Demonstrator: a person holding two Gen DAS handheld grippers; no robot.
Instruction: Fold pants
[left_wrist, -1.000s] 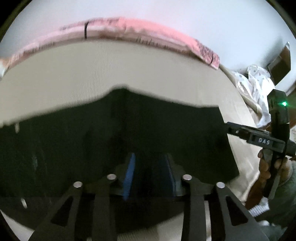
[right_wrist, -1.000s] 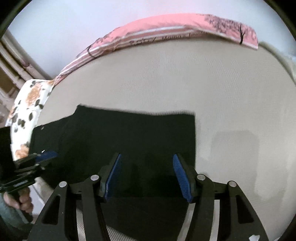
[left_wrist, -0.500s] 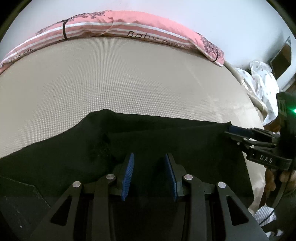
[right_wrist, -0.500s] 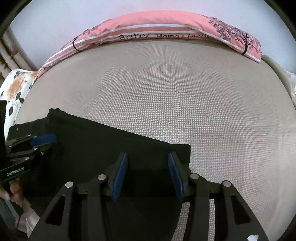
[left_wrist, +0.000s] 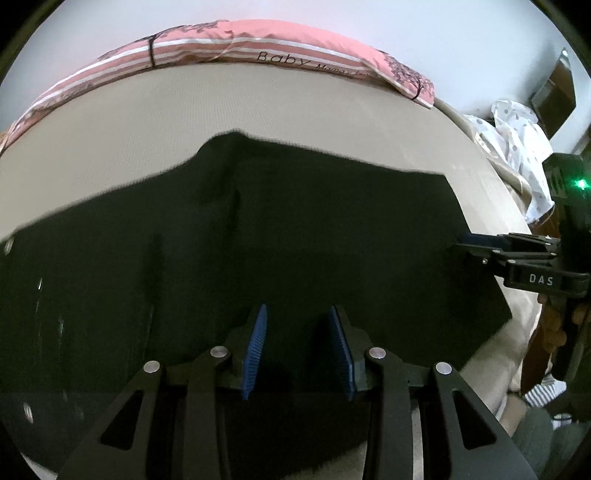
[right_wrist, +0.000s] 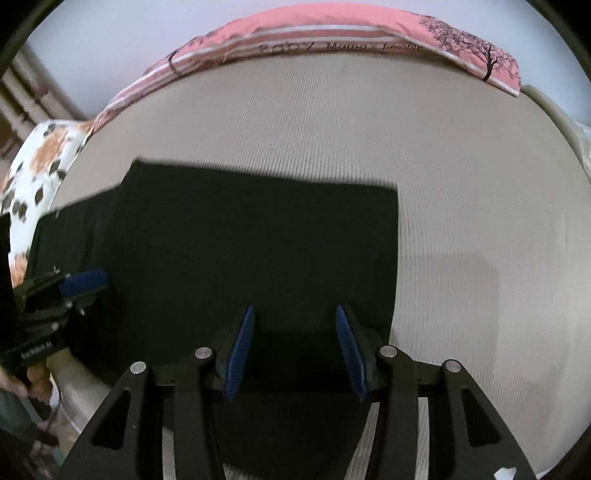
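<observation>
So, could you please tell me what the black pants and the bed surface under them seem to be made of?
Black pants: a matte, soft fabric, likely cotton or a blend; it lies flat with no sheen, weave too dark to tell. Bed surface: beige textile with a fine waffle-like grid texture, probably a woven or knitted cover.

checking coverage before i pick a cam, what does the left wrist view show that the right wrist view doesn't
Only the left wrist view: the white dotted cloth, a brown box and the right gripper at the pants' right edge. Only the right wrist view: the floral pillow and the left gripper. Both: the black pants on the beige mattress, and the pink pillow.
</observation>
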